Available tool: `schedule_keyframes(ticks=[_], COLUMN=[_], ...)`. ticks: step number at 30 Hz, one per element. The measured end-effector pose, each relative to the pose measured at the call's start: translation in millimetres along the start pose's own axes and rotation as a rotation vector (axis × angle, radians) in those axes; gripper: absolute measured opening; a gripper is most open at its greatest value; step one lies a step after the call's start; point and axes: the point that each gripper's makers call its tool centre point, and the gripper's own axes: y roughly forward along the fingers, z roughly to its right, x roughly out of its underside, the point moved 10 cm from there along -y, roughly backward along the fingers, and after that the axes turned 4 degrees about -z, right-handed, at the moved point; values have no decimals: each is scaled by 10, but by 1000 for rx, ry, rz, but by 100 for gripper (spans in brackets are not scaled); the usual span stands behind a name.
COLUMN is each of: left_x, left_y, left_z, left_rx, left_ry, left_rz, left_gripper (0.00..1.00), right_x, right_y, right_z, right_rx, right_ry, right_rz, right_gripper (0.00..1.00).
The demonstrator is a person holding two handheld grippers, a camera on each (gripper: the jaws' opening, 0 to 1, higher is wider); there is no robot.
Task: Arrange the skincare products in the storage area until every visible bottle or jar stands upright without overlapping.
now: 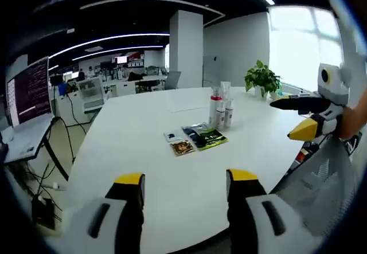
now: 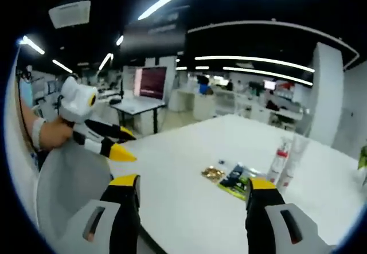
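In the left gripper view, our left gripper [image 1: 184,180] sits low over the near edge of a large white table [image 1: 132,145], its two yellow-tipped jaws spread wide with only bare tabletop between them. Ahead of those jaws and slightly to their right, well apart from them, we see a cluster of skincare bottles [image 1: 221,109] standing upright and close together; one has a red collar. Just in front of the bottles, on the side nearer our jaws, lie flat sachets [image 1: 196,139]: a dark green one, a small brown one and a small pale one, just beside each other. Beyond the bottles stands a potted plant [image 1: 262,79]. Far to the left of the jaws we see a monitor [image 1: 30,92] on a desk. Our right gripper [image 1: 307,117] enters from the right, held in a hand; its jaws are parted and hold nothing.

In the right gripper view, our right gripper [image 2: 194,187] also stands wide open and empty above the table edge. The bottles [image 2: 284,161] rise ahead and to the right of its jaws, the sachets [image 2: 230,178] just before them. Our left gripper [image 2: 112,142] appears at the left, jaws apart, gripped by a hand [image 2: 53,132].
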Motion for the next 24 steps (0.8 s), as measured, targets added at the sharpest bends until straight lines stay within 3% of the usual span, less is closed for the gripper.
schedule_keyframes(ticks=[6,12,24], left_x=[-22,-56,-62], left_y=[8,-1,2], left_z=[-23,-42,-51], left_rx=[-33,-53,-60], left_ry=[25,29,15], left_rz=[23,62,70], left_gripper=[74,84,88], right_x=[40,36,90], right_y=[65,115,130], right_z=[-60,-58,-74], right_rx=[1,4,-11], right_ry=[-32,-28,10], right_rz=[-7,11,-42], right_gripper=[84,99,99])
